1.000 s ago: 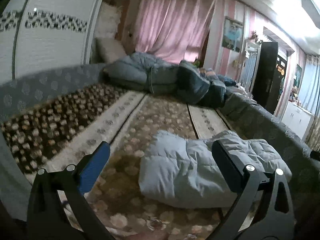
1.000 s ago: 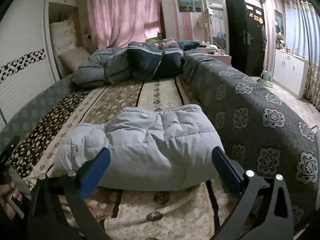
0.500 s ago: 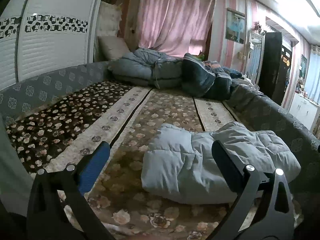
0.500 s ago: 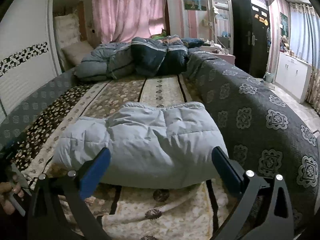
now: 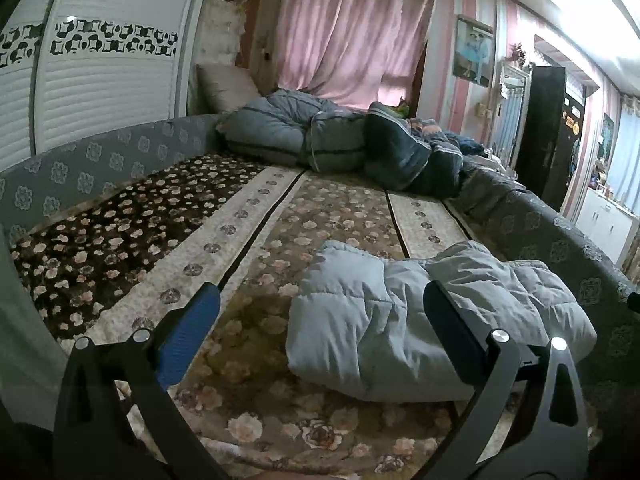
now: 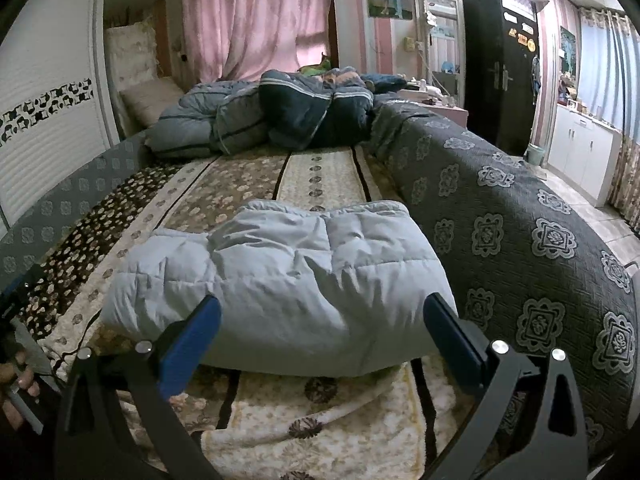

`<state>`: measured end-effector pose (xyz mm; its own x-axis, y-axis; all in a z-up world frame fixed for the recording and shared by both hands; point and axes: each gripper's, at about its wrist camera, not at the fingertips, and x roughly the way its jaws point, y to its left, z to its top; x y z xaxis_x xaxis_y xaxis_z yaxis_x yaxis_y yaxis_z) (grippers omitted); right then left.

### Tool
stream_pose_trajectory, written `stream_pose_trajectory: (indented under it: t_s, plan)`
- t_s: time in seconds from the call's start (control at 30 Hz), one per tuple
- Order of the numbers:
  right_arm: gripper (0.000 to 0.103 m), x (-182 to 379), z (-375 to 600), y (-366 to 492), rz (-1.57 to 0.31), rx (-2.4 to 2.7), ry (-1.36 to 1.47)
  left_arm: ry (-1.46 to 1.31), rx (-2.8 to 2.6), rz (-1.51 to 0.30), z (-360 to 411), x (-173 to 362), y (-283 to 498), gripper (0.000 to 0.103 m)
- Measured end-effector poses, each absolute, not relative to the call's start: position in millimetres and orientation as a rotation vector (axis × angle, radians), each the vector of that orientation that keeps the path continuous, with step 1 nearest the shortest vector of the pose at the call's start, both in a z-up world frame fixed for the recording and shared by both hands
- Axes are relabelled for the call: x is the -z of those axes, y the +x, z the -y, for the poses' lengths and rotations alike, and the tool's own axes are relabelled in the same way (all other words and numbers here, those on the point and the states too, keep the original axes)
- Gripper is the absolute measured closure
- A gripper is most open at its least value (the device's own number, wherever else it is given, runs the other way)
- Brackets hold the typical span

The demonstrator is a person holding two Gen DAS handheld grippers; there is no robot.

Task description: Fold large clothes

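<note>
A pale blue padded jacket (image 5: 420, 320) lies folded into a compact bundle on the floral bed cover (image 5: 280, 248); it also shows in the right wrist view (image 6: 288, 276). My left gripper (image 5: 320, 312) is open and empty, held back from the jacket's near left side. My right gripper (image 6: 322, 316) is open and empty, held just in front of the jacket's near edge. Neither gripper touches the fabric.
Rolled dark blue quilts (image 6: 280, 116) are piled at the bed's far end. A grey patterned cover (image 6: 520, 240) drapes the bed's right side. A white wardrobe (image 5: 80, 80) stands left; a black door (image 6: 496, 64) and white cabinet (image 6: 580, 152) stand right.
Both grippers have drawn back and risen slightly from the folded jacket, staying open. The jacket has not moved.
</note>
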<state>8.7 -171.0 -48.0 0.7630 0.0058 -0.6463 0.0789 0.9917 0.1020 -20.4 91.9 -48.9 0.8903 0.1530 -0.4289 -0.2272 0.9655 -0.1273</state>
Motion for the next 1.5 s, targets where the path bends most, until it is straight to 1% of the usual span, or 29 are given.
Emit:
stream_pose_trajectory:
  t_s: [1.5]
  plan:
    - [0.002, 50.8, 171.9, 9.8, -0.717, 0.038, 0.117, -0.182, -0.211, -0.483, -96.2, 54.1, -17.8, 0.003]
